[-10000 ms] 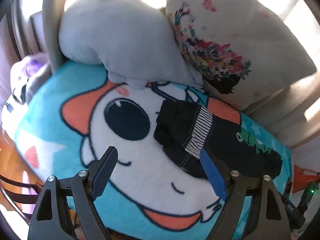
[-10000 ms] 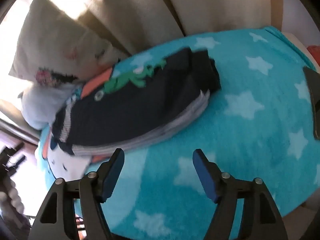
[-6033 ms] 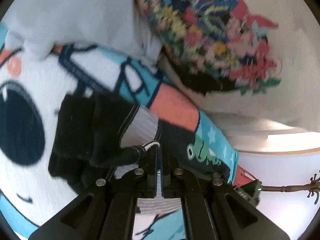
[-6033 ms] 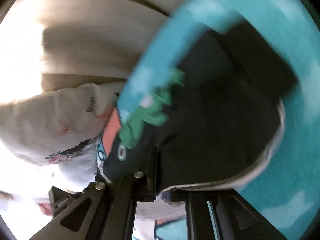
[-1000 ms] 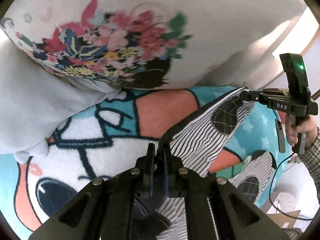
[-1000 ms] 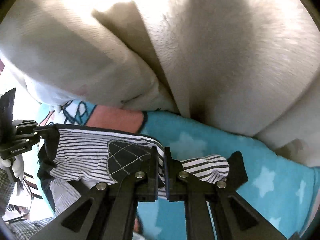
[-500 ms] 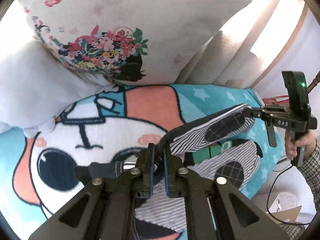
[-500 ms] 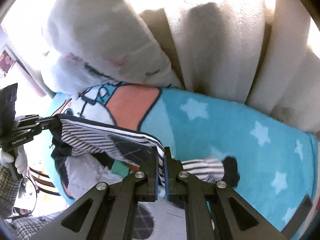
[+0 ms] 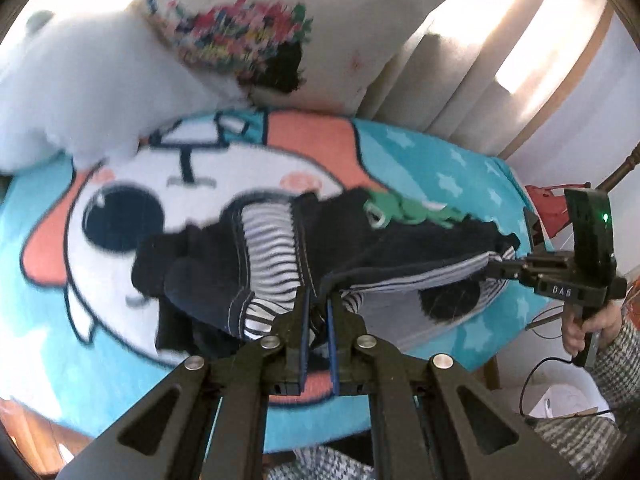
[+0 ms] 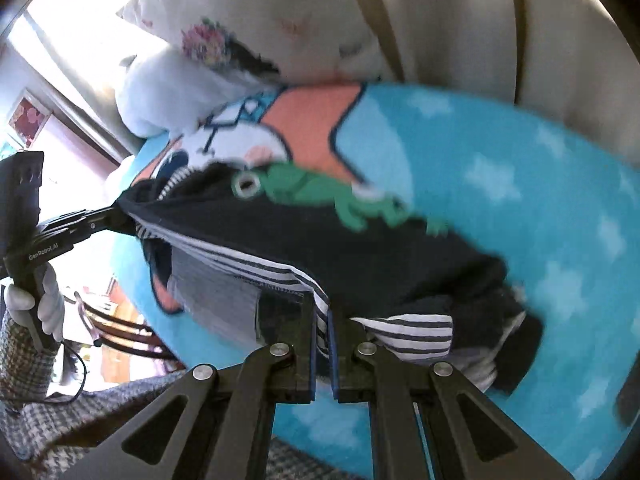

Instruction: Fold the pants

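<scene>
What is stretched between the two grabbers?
The pants: their striped edge runs from the left gripper across to the right gripper, each shut on it. The left wrist view shows this best.

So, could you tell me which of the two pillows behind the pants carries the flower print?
The upright cream pillow against the backrest carries it, with a dark patch beneath the flowers; the pale grey pillow on its left is plain.

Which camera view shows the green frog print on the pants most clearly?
The right wrist view: the green frog print on the pants is large and near the centre, though slightly blurred. In the left wrist view the same print is smaller, lying along the far edge of the dark fabric.
</scene>
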Available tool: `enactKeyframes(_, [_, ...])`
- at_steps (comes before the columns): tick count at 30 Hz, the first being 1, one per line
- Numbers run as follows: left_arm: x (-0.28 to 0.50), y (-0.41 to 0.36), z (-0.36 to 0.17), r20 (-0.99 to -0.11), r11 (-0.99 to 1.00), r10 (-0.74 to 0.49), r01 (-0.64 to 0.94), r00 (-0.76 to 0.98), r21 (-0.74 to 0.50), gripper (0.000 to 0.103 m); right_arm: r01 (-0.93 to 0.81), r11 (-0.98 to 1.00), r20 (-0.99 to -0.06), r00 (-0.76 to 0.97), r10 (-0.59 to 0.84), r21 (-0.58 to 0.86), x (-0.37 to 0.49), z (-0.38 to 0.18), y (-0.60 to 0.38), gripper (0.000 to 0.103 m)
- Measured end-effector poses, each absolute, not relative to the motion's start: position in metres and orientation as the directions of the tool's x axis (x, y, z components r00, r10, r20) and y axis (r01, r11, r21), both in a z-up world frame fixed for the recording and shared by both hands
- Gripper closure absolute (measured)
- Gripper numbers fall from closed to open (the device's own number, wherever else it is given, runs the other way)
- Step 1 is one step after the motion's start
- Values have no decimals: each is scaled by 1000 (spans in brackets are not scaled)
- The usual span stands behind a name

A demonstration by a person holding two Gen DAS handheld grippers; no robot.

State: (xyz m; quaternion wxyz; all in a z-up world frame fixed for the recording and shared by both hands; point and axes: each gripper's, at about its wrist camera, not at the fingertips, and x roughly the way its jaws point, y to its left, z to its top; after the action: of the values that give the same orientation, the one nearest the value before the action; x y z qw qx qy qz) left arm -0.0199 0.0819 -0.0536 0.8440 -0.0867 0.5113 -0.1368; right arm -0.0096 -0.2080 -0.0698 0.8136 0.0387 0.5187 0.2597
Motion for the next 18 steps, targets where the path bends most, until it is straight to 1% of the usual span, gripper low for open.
enactKeyframes(2, [-27,81,-66,-855,951,-309,118,417,-286,95,-369,861,-828,307,468,350,-19,-84,-210,97])
enactKeyframes(6, [-35,72,-94,-900,972,-234,86,367,-218,93,-342,864,-837,282,470,369,-31,-109,-212,97])
enactKeyframes(9, [-38,73,-106,-915,974,-223,44,336,-222,91,-336,880,-850,296,436,335,-35,-119,-212,92])
enactKeyframes(10, [-39,75,-105,-913,971,-233,36,335,-235,91,-330,884,-851,302,430,330,-37,-121,-212,87])
enactKeyframes(11, [-41,79,-101,-907,967,-246,27,341,-252,88,-320,887,-850,307,429,332,-38,-121,-214,83])
enactKeyframes(13, [-45,86,-89,-896,962,-262,20,358,-273,84,-310,886,-838,323,440,345,-40,-115,-221,79])
enactKeyframes(15, [-52,95,-75,-885,961,-259,8,386,-278,81,-289,882,-800,382,463,372,-54,-96,-240,67])
enactKeyframes(16, [-55,100,-69,-882,961,-255,0,397,-278,80,-271,885,-784,415,462,378,-59,-89,-250,53])
enactKeyframes(17, [-57,104,-63,-877,960,-249,-12,411,-279,78,-241,892,-763,462,453,383,-66,-81,-264,43])
enactKeyframes(18, [-58,108,-58,-873,959,-247,-25,421,-283,77,-200,898,-744,505,437,392,-71,-76,-280,41])
